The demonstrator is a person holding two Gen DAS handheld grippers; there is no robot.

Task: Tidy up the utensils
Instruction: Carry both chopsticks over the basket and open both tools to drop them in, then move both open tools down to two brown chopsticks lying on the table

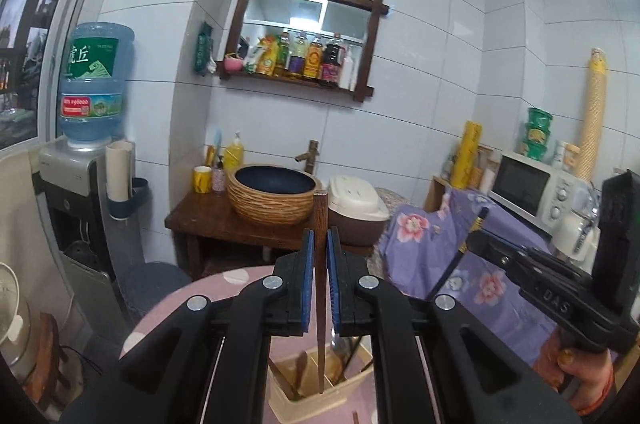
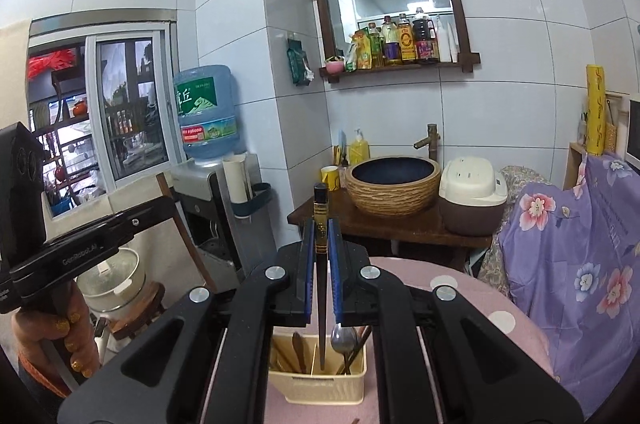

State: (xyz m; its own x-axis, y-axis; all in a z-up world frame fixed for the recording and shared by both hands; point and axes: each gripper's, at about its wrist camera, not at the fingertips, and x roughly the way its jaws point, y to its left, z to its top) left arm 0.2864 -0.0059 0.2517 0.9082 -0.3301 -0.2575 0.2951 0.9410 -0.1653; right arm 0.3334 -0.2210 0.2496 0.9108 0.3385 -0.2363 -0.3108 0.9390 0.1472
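Left wrist view: the left tongs [image 1: 320,280] are clamped on a brown wooden chopstick [image 1: 320,264], which stands upright between the blue pads [image 1: 307,280]; its square top rises above the pad tips and its thin end hangs over a cream utensil holder [image 1: 352,384] standing on the pink dotted table [image 1: 224,284]; the holder is split into compartments and already carries a few wooden pieces and a metal spoon, though which compartment the chopstick tip hangs over I cannot tell; at the right edge the right tongs [image 1: 472,240] show from the side, gripping a black chopstick [image 1: 460,256] that slants down toward the table, with the person's hand [image 1: 576,372] around the handle; behind stand a woven basin [image 1: 274,194] on a dark wooden stand, a water dispenser bottle [image 1: 94,80] and a microwave [image 1: 528,186]. Right wrist view: the right tongs [image 2: 320,272] are closed on the black chopstick [image 2: 321,256], whose gold-banded top rises above the pads while its point hangs at the holder's [image 2: 320,388] central divider, beside the metal spoon [image 2: 343,338]; the left tongs' body shows at the left edge, its pad tips out of the picture, held by the person's other hand [image 2: 56,344]; a purple floral cloth [image 2: 580,264] drapes beside the table [image 2: 460,292].
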